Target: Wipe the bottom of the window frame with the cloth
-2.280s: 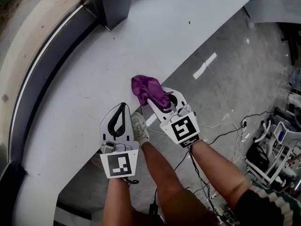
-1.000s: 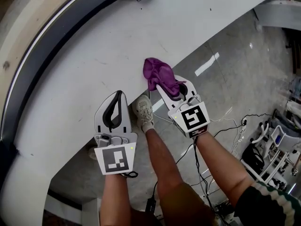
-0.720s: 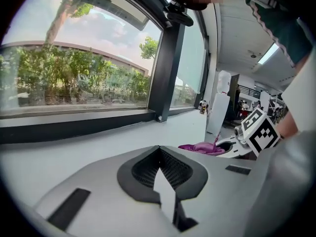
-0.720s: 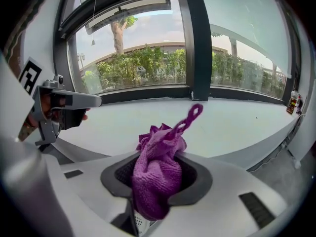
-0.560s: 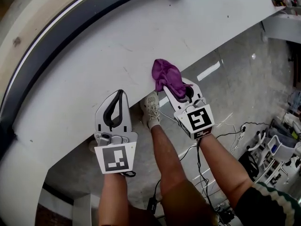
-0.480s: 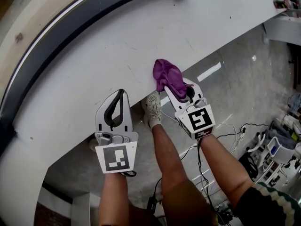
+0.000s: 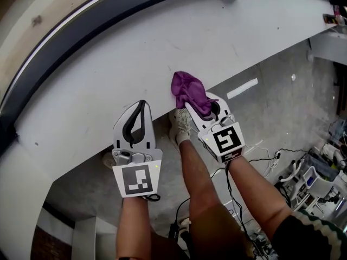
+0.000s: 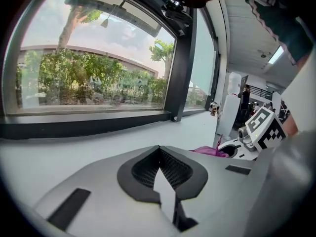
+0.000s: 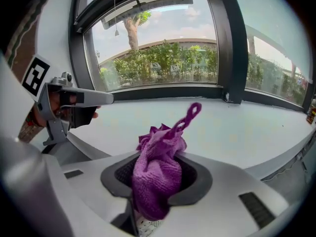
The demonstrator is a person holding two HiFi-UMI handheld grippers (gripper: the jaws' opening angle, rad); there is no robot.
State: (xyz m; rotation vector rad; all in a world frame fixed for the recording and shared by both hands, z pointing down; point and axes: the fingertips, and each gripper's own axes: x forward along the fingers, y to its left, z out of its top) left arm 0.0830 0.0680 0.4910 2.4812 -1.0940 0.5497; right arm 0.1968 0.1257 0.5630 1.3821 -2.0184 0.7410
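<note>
1. Right gripper (image 7: 201,106), in the head view, is clamped on the purple cloth (image 7: 185,86) over the near edge of the white sill (image 7: 108,75). Our left gripper (image 7: 136,124) sits to its left. The dark frame bottom (image 7: 87,20) lies far across the sill, so we judge the wiping not yet begun. Grey floor (image 7: 260,118) lies to the right.
2. Left gripper view: the jaws are closed on nothing, and bare sill runs to the window glass (image 8: 89,68).
3. Right gripper view: the cloth is bunched between the jaws. A dark mullion (image 9: 232,48) stands far right.
</note>
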